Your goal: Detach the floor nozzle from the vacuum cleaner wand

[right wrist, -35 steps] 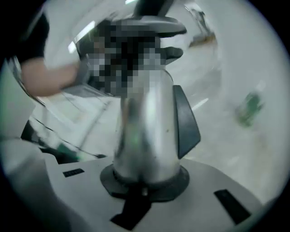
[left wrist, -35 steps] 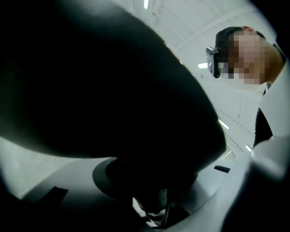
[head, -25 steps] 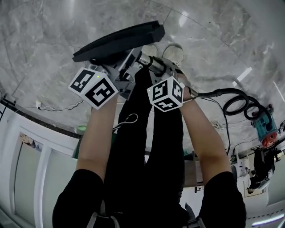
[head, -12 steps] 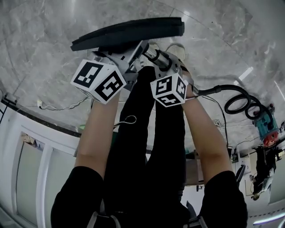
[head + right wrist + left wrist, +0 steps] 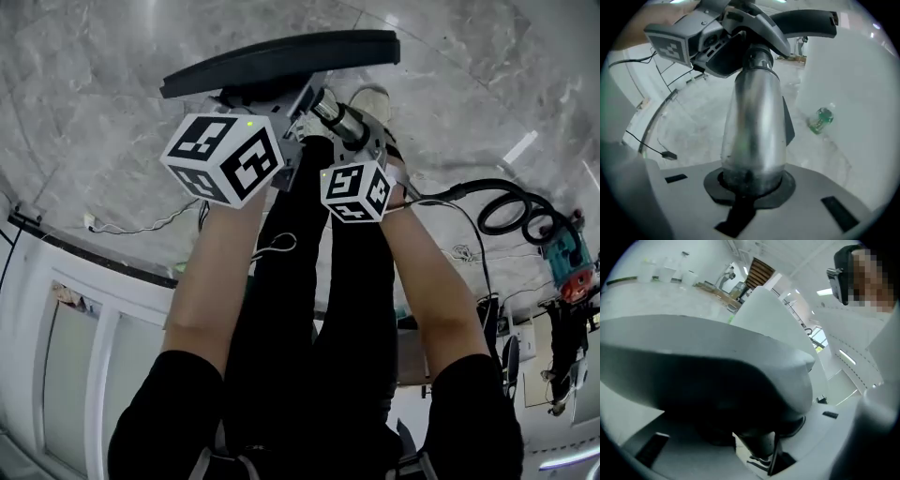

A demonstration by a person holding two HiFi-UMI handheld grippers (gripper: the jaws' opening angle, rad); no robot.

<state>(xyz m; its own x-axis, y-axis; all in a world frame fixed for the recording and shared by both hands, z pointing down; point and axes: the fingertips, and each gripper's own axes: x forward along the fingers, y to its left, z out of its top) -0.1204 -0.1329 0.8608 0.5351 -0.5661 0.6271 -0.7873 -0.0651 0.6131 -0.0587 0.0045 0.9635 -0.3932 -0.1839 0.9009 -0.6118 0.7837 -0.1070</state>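
Observation:
The black floor nozzle (image 5: 281,58) lies crosswise at the top of the head view, held above the marble floor. Its neck joins the silver wand (image 5: 339,116). My left gripper (image 5: 270,111) sits at the nozzle's neck under its marker cube. In the left gripper view the nozzle's dark body (image 5: 708,366) fills the frame, with the neck between the jaws. Those jaws have just been opening a little and still grip the nozzle. My right gripper (image 5: 752,187) is shut on the wand (image 5: 754,126), just below the joint. The nozzle (image 5: 801,21) shows beyond it.
A black coiled hose (image 5: 511,211) and a teal power tool (image 5: 562,258) lie on the floor at the right. A thin white cable (image 5: 122,230) runs at the left. A green bottle (image 5: 821,119) lies on the floor. The person's shoe (image 5: 370,98) and legs are directly below.
The nozzle has swung from tilted to nearly level and shifted right. My left gripper has rolled and moved right with it. The right gripper has barely moved.

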